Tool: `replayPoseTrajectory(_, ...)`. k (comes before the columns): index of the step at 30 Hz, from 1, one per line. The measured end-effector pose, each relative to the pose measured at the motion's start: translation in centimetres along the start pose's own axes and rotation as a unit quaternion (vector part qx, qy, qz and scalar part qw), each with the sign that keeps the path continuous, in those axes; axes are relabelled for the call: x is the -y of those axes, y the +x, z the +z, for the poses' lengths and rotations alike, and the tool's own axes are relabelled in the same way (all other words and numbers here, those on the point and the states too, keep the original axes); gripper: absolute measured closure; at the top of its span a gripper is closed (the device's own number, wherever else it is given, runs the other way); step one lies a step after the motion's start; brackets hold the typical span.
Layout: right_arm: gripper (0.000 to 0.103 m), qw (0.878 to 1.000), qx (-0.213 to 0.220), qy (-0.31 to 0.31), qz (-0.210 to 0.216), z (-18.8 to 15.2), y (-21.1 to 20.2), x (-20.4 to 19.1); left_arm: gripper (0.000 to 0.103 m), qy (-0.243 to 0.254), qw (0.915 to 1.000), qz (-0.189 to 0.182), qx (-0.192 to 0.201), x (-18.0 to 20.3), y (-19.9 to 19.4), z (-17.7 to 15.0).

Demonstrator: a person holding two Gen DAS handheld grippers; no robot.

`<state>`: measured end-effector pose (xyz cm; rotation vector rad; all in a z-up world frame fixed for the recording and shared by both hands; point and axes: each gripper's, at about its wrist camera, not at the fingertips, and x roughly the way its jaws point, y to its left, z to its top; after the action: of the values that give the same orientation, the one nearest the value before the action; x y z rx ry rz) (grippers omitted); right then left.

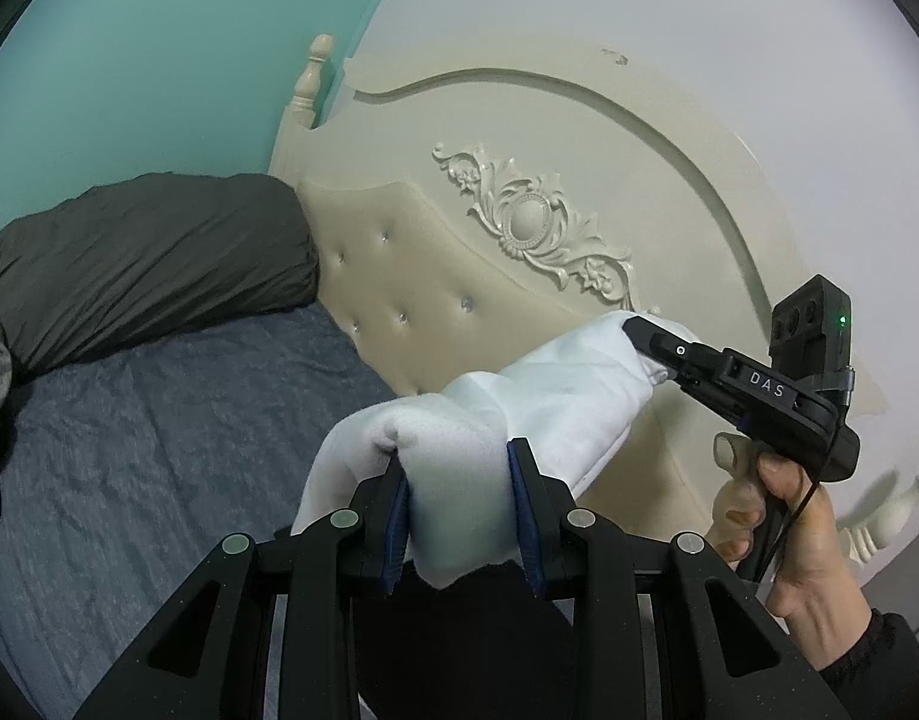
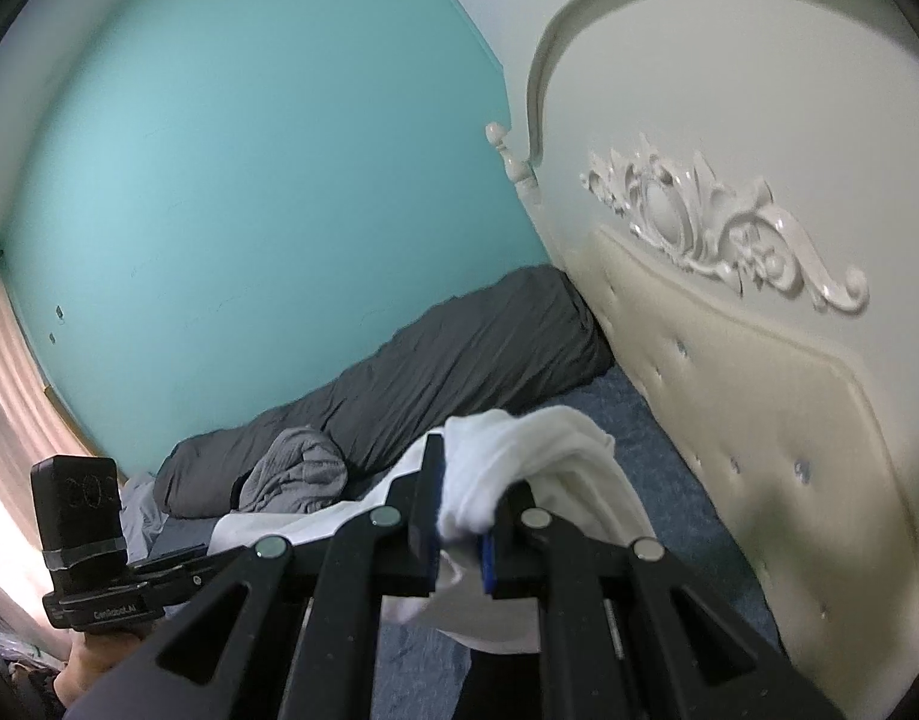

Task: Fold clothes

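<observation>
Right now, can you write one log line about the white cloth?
white garment: lifted over bed | left gripper: clamped on it | right gripper: clamped on it

Teal wall [image 2: 249, 150], cream carved headboard [image 1: 519, 228]

My left gripper [image 1: 464, 516] and my right gripper [image 2: 462, 531] both point slightly downward, each clamped on white cloth [image 1: 555, 396], my right hand [image 1: 789, 540] wrapped around its handle.
</observation>
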<state>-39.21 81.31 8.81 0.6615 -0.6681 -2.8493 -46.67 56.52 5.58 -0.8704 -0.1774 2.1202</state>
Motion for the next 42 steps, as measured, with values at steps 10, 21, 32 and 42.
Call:
replayPoseTrajectory(10, 0.095, 0.998, -0.051, 0.011, -0.021, -5.0, 0.4, 3.0, 0.07, -0.025, 0.9985, -0.014, -0.048, -1.2, 2.9, -5.1)
replayPoseTrajectory(21, 0.094, 0.995, -0.092, 0.01, -0.02, -9.8, -4.2, 3.1, 0.07, -0.022, 0.9979, -0.02, -0.058, 0.8, 1.0, -11.0)
replayPoseTrajectory(32, 0.094, 0.993, -0.116, 0.018, -0.014, -14.6, -9.0, 2.4, 0.07, 0.01, 0.9971, -0.013, -0.075, 3.6, -1.9, -16.2)
replayPoseTrajectory(42, 0.094, 0.986, -0.162, 0.041, -0.03, -20.6, -10.6, 4.4, 0.07, -0.005, 0.9941, -0.013, -0.108, 3.9, -1.1, -21.7)
